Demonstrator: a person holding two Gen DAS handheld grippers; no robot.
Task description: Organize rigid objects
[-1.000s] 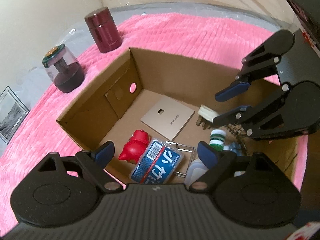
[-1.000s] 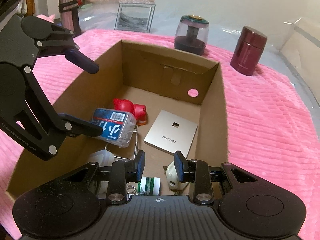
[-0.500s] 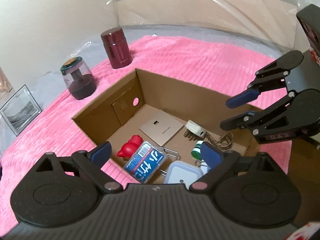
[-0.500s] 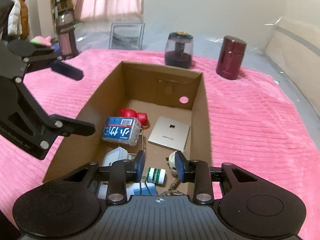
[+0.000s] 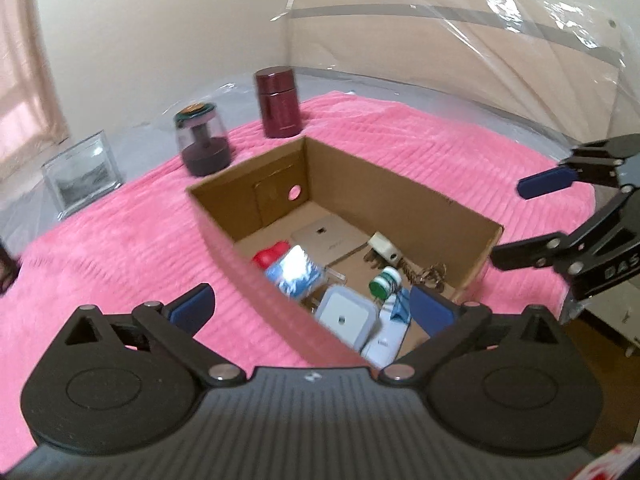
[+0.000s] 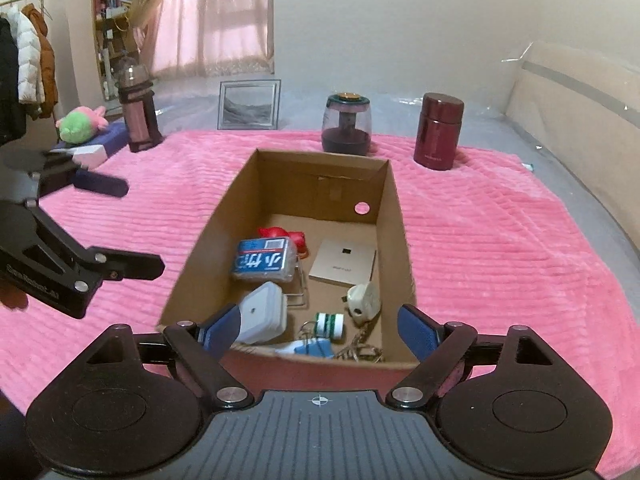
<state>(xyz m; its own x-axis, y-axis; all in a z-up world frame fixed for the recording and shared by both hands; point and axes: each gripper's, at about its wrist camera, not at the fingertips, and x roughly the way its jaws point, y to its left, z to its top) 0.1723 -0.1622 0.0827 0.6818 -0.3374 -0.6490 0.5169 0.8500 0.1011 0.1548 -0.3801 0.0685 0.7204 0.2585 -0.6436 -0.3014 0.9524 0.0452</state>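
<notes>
Ahead of both grippers, a pink blanket carries an open cardboard box filled with small items. Both grippers have pulled back above its near rim since a second ago. The right gripper was nearly pressed together and now stands spread and empty; the left gripper is spread and empty too. Beyond the box stand a maroon flask and a domed jar. Inside lie a blue packet, a beige plate and a white plug, so packing looks largely finished
</notes>
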